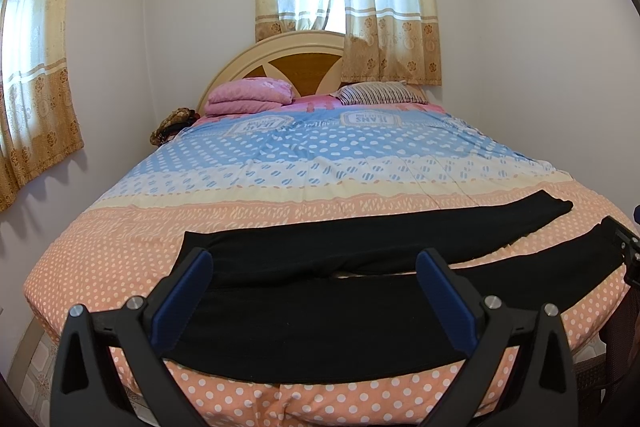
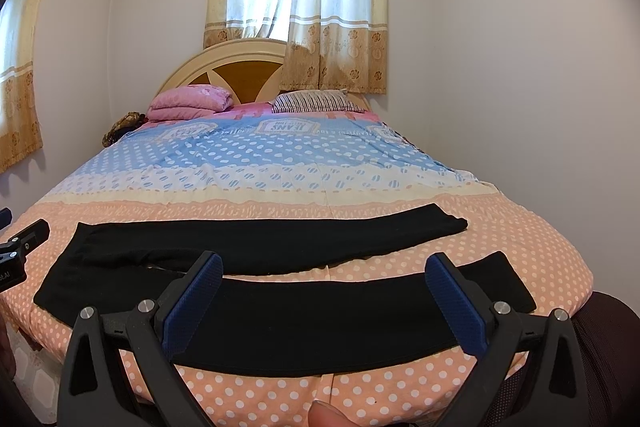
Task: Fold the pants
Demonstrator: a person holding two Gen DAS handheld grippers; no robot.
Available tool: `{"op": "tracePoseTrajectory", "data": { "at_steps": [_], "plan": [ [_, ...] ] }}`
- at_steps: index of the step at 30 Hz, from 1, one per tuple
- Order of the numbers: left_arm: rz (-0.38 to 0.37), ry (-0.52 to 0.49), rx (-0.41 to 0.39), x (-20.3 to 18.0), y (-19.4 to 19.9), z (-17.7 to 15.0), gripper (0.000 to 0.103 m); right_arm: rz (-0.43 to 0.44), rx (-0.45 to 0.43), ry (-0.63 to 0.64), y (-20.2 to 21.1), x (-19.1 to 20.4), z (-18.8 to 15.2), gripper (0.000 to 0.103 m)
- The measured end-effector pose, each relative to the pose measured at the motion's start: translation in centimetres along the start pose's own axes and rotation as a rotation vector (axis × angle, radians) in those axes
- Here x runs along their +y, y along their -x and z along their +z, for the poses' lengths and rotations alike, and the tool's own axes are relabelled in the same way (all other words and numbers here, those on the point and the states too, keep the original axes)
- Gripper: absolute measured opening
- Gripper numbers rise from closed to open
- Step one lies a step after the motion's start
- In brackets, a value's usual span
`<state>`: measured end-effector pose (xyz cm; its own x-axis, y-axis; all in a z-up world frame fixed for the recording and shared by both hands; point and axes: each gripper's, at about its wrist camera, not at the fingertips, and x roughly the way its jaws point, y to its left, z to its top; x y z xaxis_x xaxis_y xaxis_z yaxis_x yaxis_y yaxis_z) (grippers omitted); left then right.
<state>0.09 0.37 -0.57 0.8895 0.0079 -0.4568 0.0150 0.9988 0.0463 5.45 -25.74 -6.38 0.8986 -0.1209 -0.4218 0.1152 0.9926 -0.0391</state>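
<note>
Left wrist view: the left tool hangs released, its blue-padded fingers spread wide over the black fabric pants, which lie flat across the near end of the bed with a pink, cream and blue polka-dot cover, legs apart.

Right wrist view: the right tool is likewise released above the nearer leg; the pants lie unfolded.

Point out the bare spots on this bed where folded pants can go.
Free: the wide blue dotted stretch of the bed between the black pants and the pillows. A narrow strip lies bare between the legs. Crowded: the near edge, where the pants lie spread.
</note>
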Motion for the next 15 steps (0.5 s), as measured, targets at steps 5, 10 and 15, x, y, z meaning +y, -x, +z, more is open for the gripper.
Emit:
{"op": "tracePoseTrajectory", "data": {
  "at_steps": [5, 10, 15],
  "plan": [
    [0.001, -0.002, 0.001, -0.02, -0.03, -0.13, 0.103, -0.001, 0.0, -0.002, 0.01, -0.03, -0.05, 0.102],
    [0.001, -0.002, 0.007, 0.03, -0.21, -0.38, 0.103, -0.003, 0.009, -0.003, -0.37, -0.29, -0.05, 0.102],
    [0.001, -0.005, 0.018, -0.02, -0.54, -0.6, 0.103, -0.004, 0.016, 0.0, -0.74, -0.3, -0.12, 0.102]
  ]
}}
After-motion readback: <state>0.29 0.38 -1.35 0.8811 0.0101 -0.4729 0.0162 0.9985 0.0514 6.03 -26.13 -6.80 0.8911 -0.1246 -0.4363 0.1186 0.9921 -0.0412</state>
